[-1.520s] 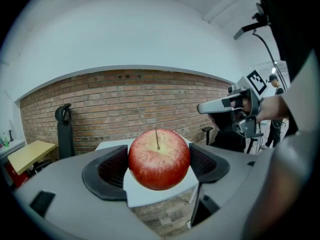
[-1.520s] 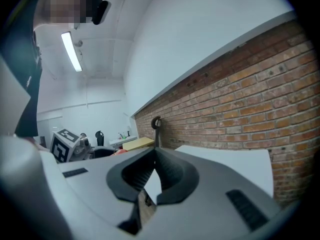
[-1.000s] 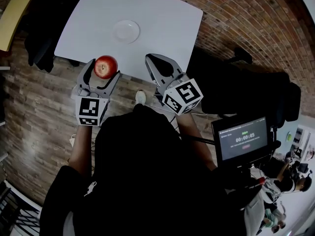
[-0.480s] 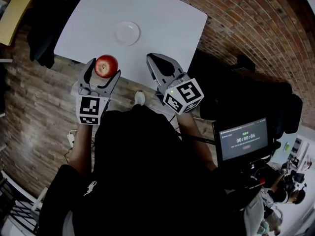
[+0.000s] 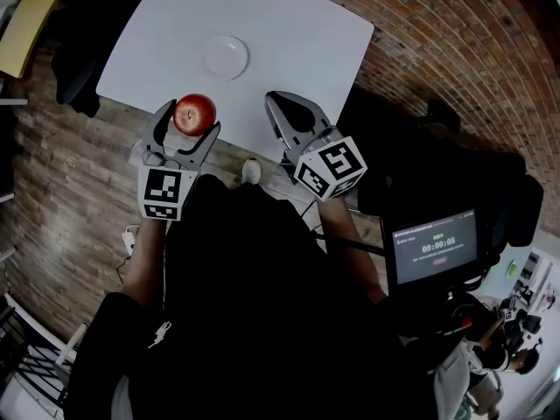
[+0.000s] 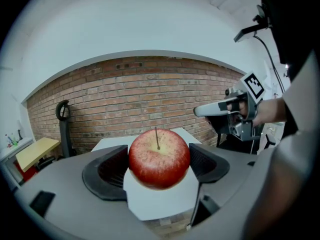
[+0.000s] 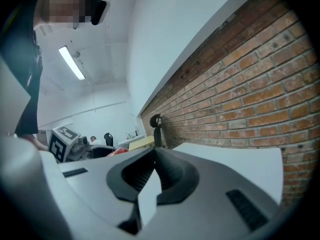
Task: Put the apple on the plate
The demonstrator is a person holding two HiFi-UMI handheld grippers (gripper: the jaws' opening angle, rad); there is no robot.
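Observation:
A red apple (image 5: 194,114) sits between the fingers of my left gripper (image 5: 193,117), which is shut on it, in the air at the near edge of the white table (image 5: 297,33). In the left gripper view the apple (image 6: 159,157) stands stem up between the dark pads (image 6: 111,170). A small white plate (image 5: 227,58) lies farther in on the table, apart from the apple. My right gripper (image 5: 274,103) hovers to the right of the apple, over the table's near edge, shut with nothing in it; its pads (image 7: 172,176) meet at the tips.
A screen with a timer (image 5: 435,245) stands at my lower right. Dark chairs (image 5: 79,77) flank the table's left side, with a yellow table (image 5: 26,24) beyond. A brick wall (image 6: 150,94) rises behind the white table. The floor looks like brick.
The left gripper has edged the apple slightly forward and to the right, towards the table's edge. The right gripper has barely moved.

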